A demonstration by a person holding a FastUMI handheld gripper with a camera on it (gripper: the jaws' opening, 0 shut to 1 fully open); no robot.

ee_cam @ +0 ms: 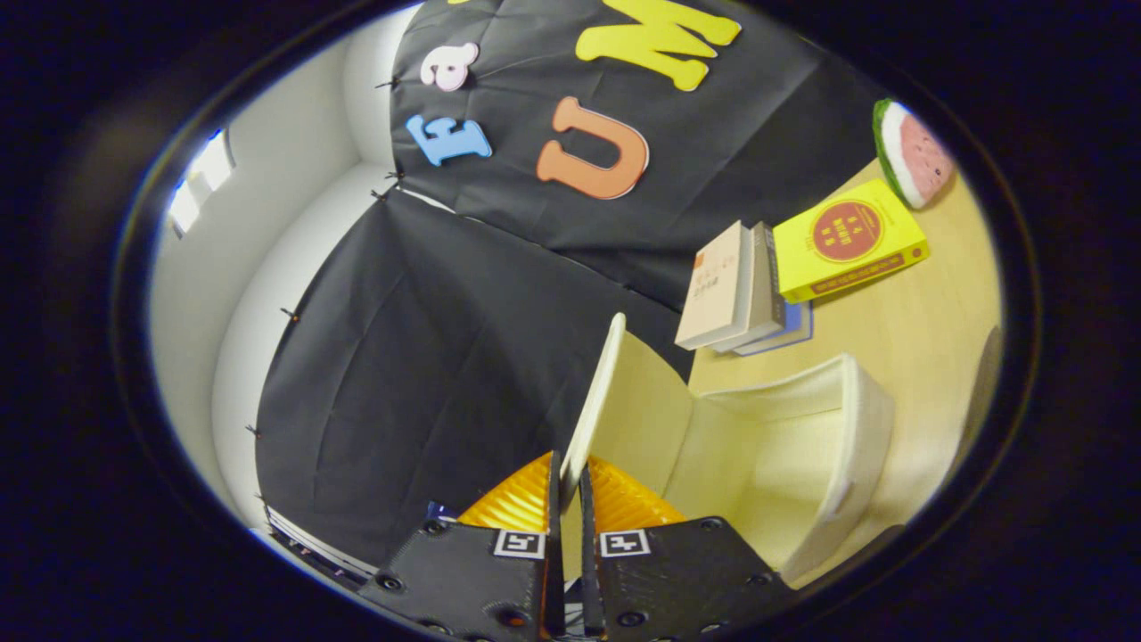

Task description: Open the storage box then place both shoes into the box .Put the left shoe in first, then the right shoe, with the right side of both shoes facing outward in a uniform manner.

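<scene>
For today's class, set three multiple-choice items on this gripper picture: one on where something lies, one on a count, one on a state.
1. Where does the watermelon slice toy lie?
A. inside the storage box
B. on the table beyond the yellow book
C. between the fingers

2. How many books are in the group on the table?
A. one
B. two
C. at least three

3. What is the state of the storage box?
A. lid raised
B. lid shut
C. lid taken off and laid flat

Key: 1 B, it sits past the yellow book. 2 C, several spines show beside the yellow one. 3 A, the gripper pinches the lid, which stands up from the open, hollow box.
</scene>
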